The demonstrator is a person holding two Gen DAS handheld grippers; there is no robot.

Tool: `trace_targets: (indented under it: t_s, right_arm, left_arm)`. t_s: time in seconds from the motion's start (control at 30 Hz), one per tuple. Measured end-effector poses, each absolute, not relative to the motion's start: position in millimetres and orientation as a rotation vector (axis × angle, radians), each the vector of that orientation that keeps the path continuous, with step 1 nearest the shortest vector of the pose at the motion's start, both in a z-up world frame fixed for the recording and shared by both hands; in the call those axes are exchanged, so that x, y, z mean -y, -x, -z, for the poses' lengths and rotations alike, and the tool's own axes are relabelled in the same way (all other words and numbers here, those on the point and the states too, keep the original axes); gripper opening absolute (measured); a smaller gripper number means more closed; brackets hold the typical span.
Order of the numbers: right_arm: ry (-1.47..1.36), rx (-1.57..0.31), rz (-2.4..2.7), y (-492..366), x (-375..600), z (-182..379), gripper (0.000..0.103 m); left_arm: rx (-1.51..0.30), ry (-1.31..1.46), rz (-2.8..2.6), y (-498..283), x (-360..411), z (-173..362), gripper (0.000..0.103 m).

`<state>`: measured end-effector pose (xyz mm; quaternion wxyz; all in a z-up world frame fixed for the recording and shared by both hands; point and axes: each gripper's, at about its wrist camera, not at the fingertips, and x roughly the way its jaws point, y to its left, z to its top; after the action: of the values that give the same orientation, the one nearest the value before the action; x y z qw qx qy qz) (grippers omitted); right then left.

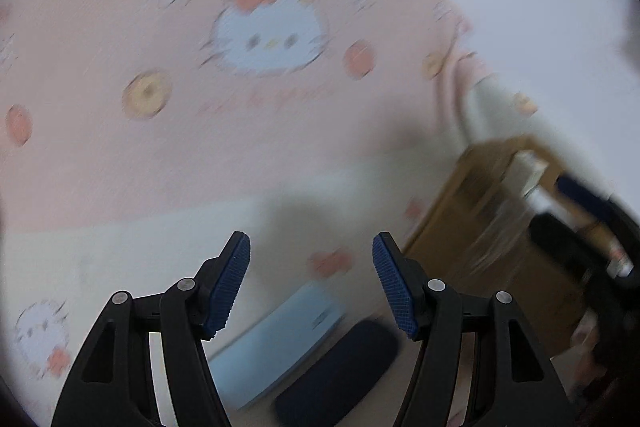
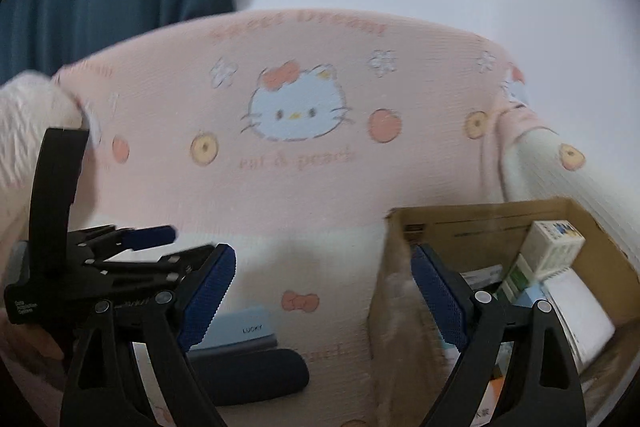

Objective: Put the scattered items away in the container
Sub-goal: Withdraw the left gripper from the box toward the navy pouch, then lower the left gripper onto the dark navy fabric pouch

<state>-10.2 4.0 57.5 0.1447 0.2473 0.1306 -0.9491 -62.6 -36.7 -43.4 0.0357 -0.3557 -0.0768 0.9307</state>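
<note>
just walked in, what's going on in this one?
A person with a gripper in each hand is tidying items off a pink Hello Kitty blanket into a cardboard box. The box already holds several small cartons. Both the left gripper and the right gripper are open and hold nothing. A light blue case and a dark navy pouch lie side by side on the blanket, not yet picked up.

Ribbed, matt pink cloth bedding ahead of both tongs. Matt brown cardboard box right of right gripper; knurled blue pads, matt black plastic arms. Between pads of left gripper: smooth pale-blue case, matt dark pouch.
</note>
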Motion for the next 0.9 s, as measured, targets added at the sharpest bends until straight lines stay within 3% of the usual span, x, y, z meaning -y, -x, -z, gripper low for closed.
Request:
trace_targets:
  t_s: [0.13, 0.27, 0.53, 0.7, 0.9]
  right_arm:
    - [-0.795, -0.453, 2.667, 17.4, 17.6, -29.9, 0.089]
    - [-0.899, -0.406, 2.588, 25.6, 25.5, -3.8, 0.089]
    - [-1.036, -0.498, 2.493, 26.5, 33.6, 52.5, 0.089]
    - [-1.122, -0.414, 2.473, 26.6, 19.8, 77.7, 0.089]
    - [-1.18, -0.386, 2.475, 31.4, 11.3, 102.8, 0.089]
  left_arm:
    - [0.232, 1.241, -2.911, 40.2, 63.3, 73.8, 0.068]
    - [0.369, 1.384, -2.847, 31.6, 82.9, 95.7, 0.068]
    - [0.633, 1.533, -2.732, 16.1, 104.8, 128.6, 0.068]
    - [0.461, 1.592, -2.647, -2.2, 82.4, 145.0, 0.068]
    - [0.497, 1.621, -2.56, -15.8, 75.0, 157.0, 0.067]
